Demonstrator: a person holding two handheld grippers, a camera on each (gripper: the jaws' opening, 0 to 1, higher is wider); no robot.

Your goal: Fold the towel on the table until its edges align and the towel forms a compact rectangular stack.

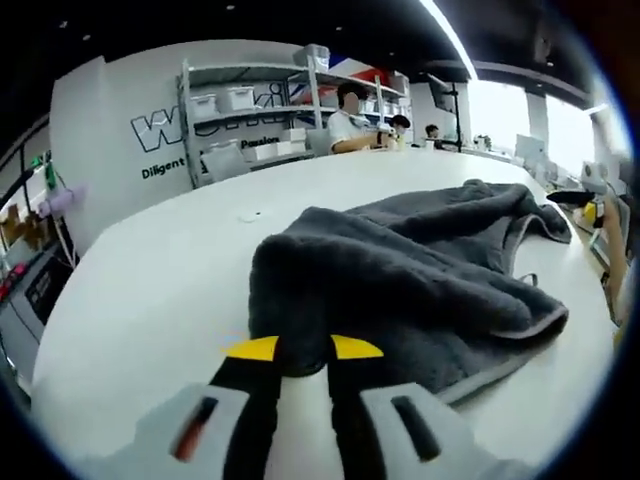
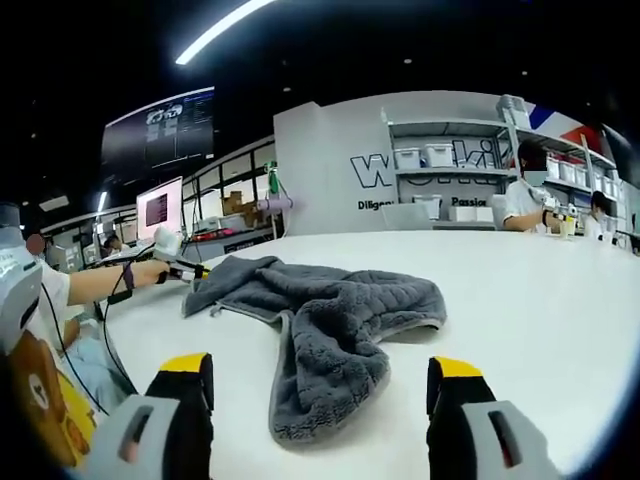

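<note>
Now the grey towel point(image 2: 320, 320) lies rumpled on the white table point(image 2: 540, 300), unfolded. Left gripper point(image 1: 304, 350) has its jaws pinched on a near fold (likely for lifting); right gripper point(image 2: 322, 385) hangs wide open, straddling the nearest corner.

left claw point(image 1: 305, 352): black jaws, yellow tips, grey body, red slot | right claw point(image 2: 322, 375): black jaws, yellow tips, grey body

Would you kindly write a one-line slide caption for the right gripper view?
Open right gripper faces a crumpled grey towel on the white table, its far corner pinched by the left gripper.
</note>
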